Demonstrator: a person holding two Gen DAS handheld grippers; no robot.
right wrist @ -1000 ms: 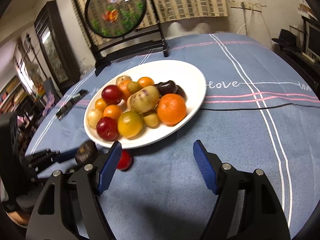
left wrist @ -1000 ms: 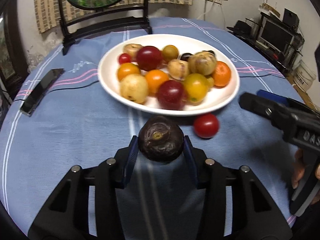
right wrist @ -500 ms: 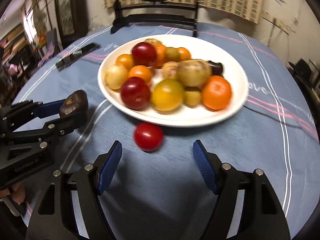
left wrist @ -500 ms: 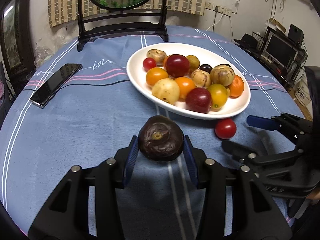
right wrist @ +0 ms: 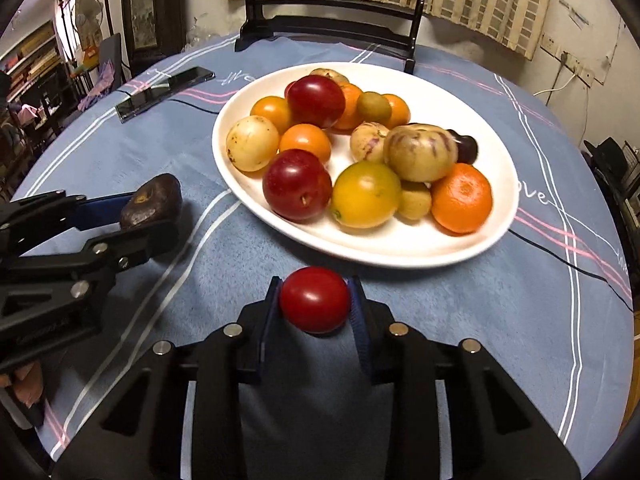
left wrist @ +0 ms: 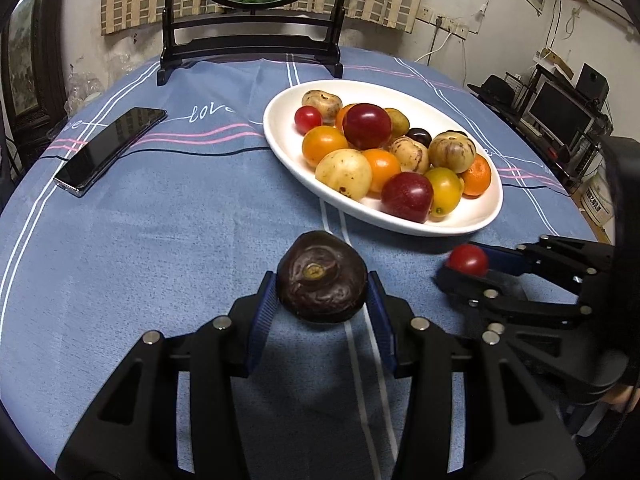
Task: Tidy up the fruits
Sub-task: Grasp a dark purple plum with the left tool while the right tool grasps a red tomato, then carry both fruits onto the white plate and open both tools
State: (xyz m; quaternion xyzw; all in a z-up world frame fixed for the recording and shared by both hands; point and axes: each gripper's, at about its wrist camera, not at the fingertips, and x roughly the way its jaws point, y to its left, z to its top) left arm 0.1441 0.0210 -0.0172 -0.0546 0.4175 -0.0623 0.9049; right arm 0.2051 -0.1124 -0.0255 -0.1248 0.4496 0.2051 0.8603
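The small red tomato (right wrist: 314,299) sits between the blue pads of the right claw (right wrist: 315,304), just in front of the near rim of the white plate (right wrist: 400,254). The jaws are closing, and both pads already look pressed against the tomato's sides. It should be light, smooth and a little slippery, with a thin skin that would split under a hard squeeze — so a gentle hold across its widest part, as the pads sit now, seems the right one. Whether it is off the desk (right wrist: 500,340) yet I cannot tell.

The left claw (left wrist: 322,304) is clamped on a dark, wrinkled fruit (left wrist: 321,276), also in front of the plate and off to its left side as the right wrist view shows it. That fruit looks leathery and firm-shelled, probably light, and its rough skin should give the pads good purchase.

Both claws point steeply downward toward the desk, side by side and near each other, each aimed at the plate's near edge — the plate itself is already heaped with fruit.
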